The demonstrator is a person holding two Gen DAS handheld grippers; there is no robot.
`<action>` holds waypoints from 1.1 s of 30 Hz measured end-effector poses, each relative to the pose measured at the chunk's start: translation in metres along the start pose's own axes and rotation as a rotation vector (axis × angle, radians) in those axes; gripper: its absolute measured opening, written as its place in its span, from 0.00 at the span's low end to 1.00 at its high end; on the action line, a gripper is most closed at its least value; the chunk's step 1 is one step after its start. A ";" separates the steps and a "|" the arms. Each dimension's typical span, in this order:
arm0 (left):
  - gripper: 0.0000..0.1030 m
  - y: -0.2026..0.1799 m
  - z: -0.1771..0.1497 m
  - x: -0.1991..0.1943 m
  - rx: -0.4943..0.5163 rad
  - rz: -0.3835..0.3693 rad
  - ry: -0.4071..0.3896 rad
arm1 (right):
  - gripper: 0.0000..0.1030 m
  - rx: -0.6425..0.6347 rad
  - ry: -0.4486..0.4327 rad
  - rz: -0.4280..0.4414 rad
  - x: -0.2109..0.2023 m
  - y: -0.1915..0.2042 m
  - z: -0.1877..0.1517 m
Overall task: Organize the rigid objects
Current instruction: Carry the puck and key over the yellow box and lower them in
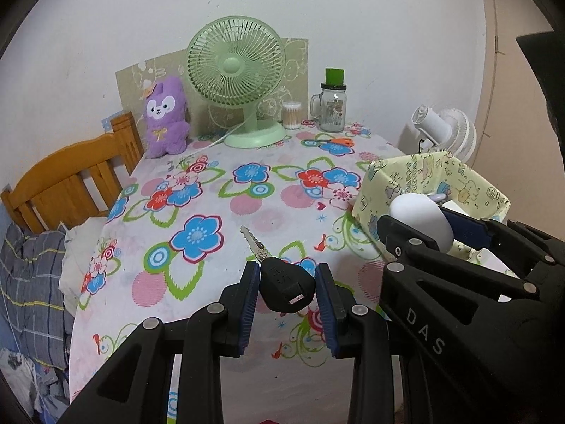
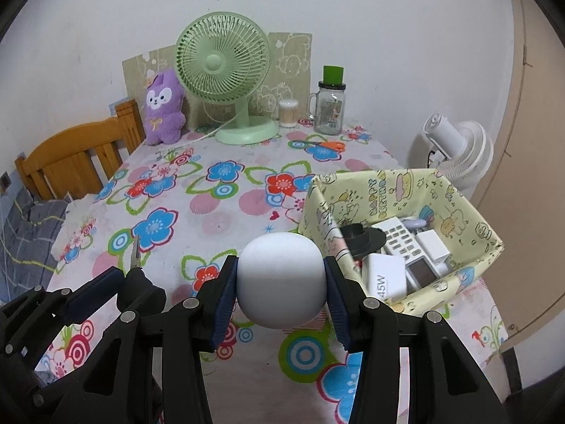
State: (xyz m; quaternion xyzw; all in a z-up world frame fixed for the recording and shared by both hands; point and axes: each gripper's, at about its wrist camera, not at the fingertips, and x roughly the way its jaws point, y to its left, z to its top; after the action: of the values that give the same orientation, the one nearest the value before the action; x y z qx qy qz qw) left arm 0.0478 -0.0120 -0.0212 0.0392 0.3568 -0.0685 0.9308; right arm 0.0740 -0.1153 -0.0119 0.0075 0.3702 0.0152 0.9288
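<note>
My left gripper (image 1: 286, 284) is shut on a black-headed key (image 1: 286, 284), its metal blade pointing away over the flowered tablecloth (image 1: 219, 190). My right gripper (image 2: 280, 284) is shut on a smooth white rounded case (image 2: 280, 279), held above the table just left of the yellow cartoon-print box (image 2: 469, 212). That box holds a white remote, white chargers and a black round piece. In the left wrist view the right gripper (image 1: 438, 233) with the white case (image 1: 420, 219) hangs at the box (image 1: 455, 176). The left gripper (image 2: 122, 282) with the key (image 2: 141, 286) shows at lower left of the right wrist view.
At the back stand a green desk fan (image 2: 226, 70), a purple plush toy (image 2: 163, 106), a cotton-swab tub (image 2: 288, 113) and a glass jar with a green cap (image 2: 330, 106). Orange scissors (image 2: 332, 146) lie near them. A wooden bed frame (image 2: 70, 155) is left; a white fan (image 2: 459, 148) is right.
</note>
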 end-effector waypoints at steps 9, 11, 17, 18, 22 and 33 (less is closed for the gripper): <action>0.31 -0.011 0.013 -0.008 0.004 0.008 -0.023 | 0.48 0.003 -0.020 0.015 -0.009 -0.011 0.011; 0.31 -0.013 0.015 -0.008 0.006 0.013 -0.027 | 0.48 0.006 -0.025 0.020 -0.010 -0.014 0.014; 0.31 -0.022 0.023 -0.009 0.006 0.017 -0.036 | 0.48 0.007 -0.034 0.025 -0.012 -0.024 0.021; 0.31 -0.024 0.024 -0.009 0.006 0.017 -0.037 | 0.49 0.007 -0.036 0.025 -0.012 -0.025 0.022; 0.31 -0.030 0.029 -0.008 0.004 0.015 -0.040 | 0.48 0.004 -0.039 0.025 -0.012 -0.033 0.026; 0.31 -0.049 0.041 -0.005 -0.006 0.013 -0.047 | 0.48 -0.009 -0.045 0.023 -0.010 -0.056 0.037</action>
State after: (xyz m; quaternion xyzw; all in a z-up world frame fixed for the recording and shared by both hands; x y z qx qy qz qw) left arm 0.0637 -0.0651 0.0112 0.0369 0.3348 -0.0623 0.9395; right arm 0.0933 -0.1713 0.0204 0.0078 0.3493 0.0273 0.9366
